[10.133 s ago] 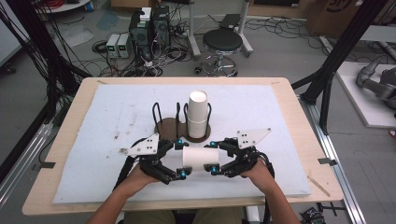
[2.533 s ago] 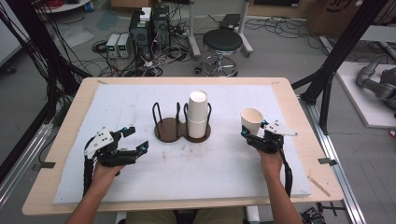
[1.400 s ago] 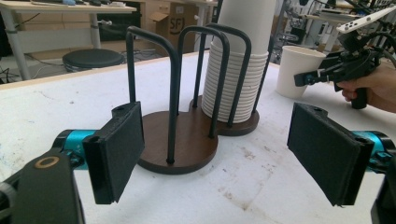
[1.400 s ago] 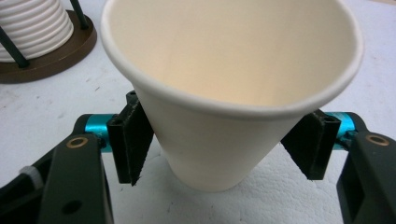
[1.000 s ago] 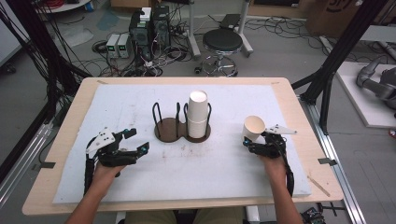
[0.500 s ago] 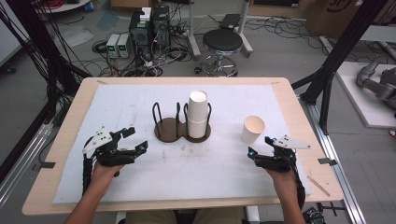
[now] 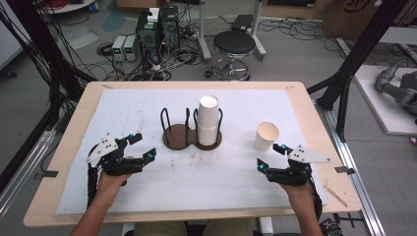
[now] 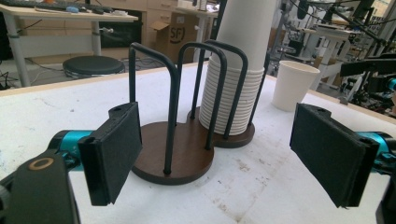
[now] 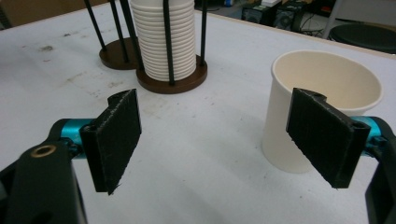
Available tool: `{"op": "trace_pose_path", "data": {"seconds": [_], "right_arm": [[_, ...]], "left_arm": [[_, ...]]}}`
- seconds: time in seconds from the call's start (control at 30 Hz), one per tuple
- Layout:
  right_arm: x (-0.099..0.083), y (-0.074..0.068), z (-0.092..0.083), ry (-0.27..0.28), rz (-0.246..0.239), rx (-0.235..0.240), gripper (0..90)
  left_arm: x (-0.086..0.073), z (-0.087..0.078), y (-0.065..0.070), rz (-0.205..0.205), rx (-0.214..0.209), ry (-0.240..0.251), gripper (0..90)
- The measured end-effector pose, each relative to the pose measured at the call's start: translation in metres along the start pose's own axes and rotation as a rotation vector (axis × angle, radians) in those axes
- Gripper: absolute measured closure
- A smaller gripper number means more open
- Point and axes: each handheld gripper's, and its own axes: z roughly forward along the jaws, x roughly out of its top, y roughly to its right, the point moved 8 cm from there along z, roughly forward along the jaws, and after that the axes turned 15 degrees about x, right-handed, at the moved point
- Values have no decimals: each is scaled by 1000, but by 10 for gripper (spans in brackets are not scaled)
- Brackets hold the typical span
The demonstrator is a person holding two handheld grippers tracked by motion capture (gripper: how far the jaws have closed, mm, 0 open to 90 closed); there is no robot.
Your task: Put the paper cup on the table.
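Tool jaws on the right tool [image 7: 272, 158] stand wide apart with nothing between the pads; in the right gripper view the single paper cup [image 9: 322, 107] stands upright just beyond them, its lower right side hidden behind the right-hand pad. From above, that cup [image 7: 266, 136] sits on the white mat of the worktop [image 7: 305, 105], near the tool's tips but apart from them. The left tool [image 7: 142, 146] has just been opening its jaws, which are spread wide and empty, hovering over the mat and pointing toward the two-ring cup holder [image 7: 189, 130]. In the left gripper view the holder's near ring is empty, while the far ring carries a stack of paper cups [image 8: 240, 70] whose top is cut off by the frame edge; thin black uprights cross in front of it. Both forearms enter from the bottom edge, cut off at the frame.
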Motion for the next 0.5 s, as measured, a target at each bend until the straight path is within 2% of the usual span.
{"op": "trace_pose_path", "data": {"seconds": [0.07,0.37,0.5], "right_arm": [[1,-1,0,1,-11,1,184],[4,-5,2,22,3,13,184],[7,-6,3,26,-8,8,184]], "left_arm": [[0,-1,0,1,2,0,168],[0,-7,1,12,0,4,168],[-1,-10,2,17,-1,5,168]]}}
